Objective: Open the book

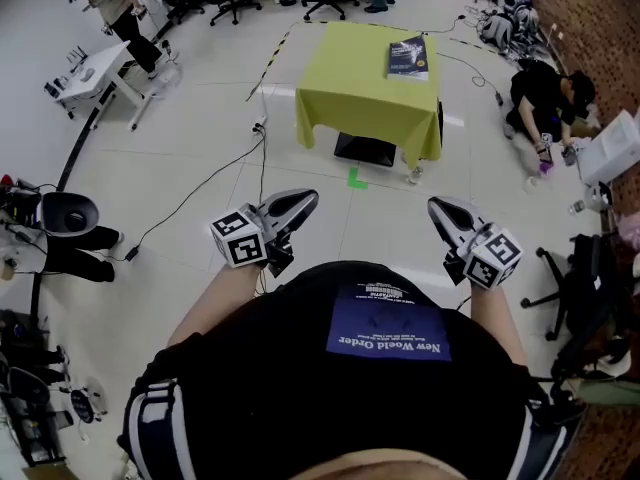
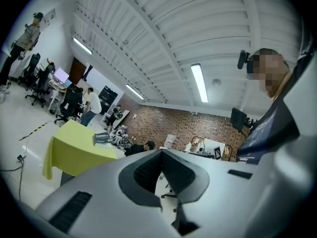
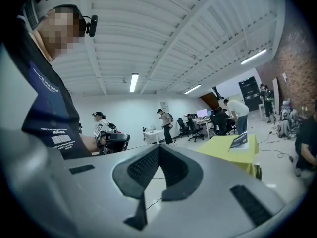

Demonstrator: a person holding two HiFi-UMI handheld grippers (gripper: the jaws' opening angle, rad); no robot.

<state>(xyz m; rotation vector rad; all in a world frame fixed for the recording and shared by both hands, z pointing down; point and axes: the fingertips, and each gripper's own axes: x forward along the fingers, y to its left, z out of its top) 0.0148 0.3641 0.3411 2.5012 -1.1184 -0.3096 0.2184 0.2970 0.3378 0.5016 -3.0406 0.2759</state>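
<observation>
Person's black shirt (image 1: 250, 388) fills lower head view; blue patch (image 1: 388, 335) on it reads "New World Order". One square table under yellow-green cloth (image 1: 350, 98) stands well ahead. Two forearms held out level either side of body: left grey gripper (image 1: 308, 200), right grey gripper (image 1: 437, 208), one marker cube each, jaws clenched together, nothing between. One dark blue closed book (image 1: 408, 56) lies near table's far right corner, well apart from both grippers.

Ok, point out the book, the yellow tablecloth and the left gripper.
book (image 1: 408, 57), head view, middle of its cover.
yellow tablecloth (image 1: 345, 80), head view, bare top.
left gripper (image 1: 306, 199), head view, tips of its shut jaws.
</observation>
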